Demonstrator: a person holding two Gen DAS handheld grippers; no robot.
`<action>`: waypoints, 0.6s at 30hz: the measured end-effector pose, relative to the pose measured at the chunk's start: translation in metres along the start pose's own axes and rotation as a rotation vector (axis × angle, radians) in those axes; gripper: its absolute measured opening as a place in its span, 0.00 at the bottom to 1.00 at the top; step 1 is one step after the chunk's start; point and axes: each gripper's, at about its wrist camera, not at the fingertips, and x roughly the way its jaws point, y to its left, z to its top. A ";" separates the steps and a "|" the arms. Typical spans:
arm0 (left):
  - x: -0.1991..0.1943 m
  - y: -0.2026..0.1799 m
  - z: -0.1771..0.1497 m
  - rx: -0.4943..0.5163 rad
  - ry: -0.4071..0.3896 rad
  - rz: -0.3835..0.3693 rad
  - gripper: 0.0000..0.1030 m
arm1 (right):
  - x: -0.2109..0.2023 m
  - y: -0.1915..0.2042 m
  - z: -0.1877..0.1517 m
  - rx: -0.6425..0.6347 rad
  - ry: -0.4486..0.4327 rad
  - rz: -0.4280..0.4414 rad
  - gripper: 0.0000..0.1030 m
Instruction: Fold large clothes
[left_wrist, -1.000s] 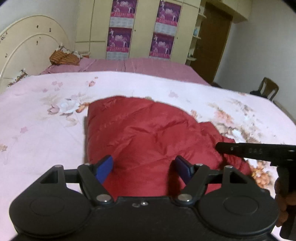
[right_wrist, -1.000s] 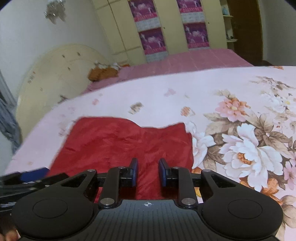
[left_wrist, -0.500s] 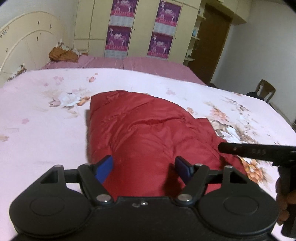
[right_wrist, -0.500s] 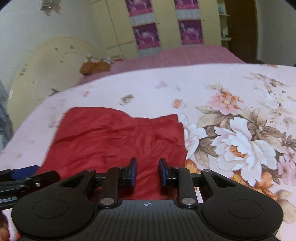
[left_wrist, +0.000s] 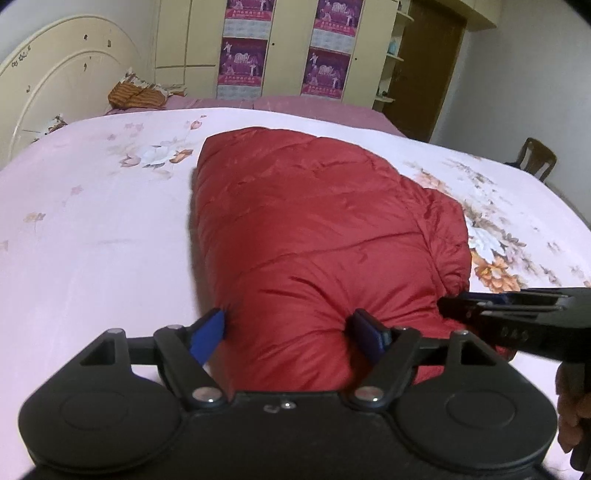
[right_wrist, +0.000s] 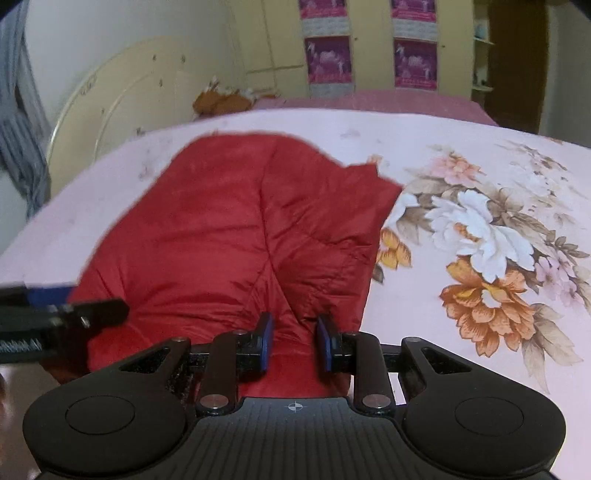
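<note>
A red quilted down jacket lies folded in a puffy bundle on the pink floral bedspread. My left gripper is open, its blue pads wide apart either side of the jacket's near edge. My right gripper is also at the near edge of the jacket, with red fabric lying between its pads, which stand a small gap apart. Each gripper shows at the side of the other's view: the right one in the left wrist view, the left one in the right wrist view.
A cream headboard stands at the far left with a brown patterned cushion beside it. Wardrobes with purple posters line the back wall. A brown door and a wooden chair are at the right.
Both grippers have moved forward and down toward the jacket's near edge; it now fills more of both views. Jaw openings are unchanged.
</note>
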 end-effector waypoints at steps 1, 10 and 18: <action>0.001 0.000 0.001 -0.008 0.004 0.004 0.74 | 0.003 0.001 -0.002 -0.022 0.004 -0.004 0.25; -0.004 -0.006 0.002 -0.036 0.003 0.059 0.75 | 0.008 0.001 -0.001 -0.055 0.020 -0.006 0.25; -0.040 -0.026 -0.005 -0.079 -0.023 0.123 1.00 | -0.035 0.006 -0.002 -0.050 -0.033 -0.037 0.54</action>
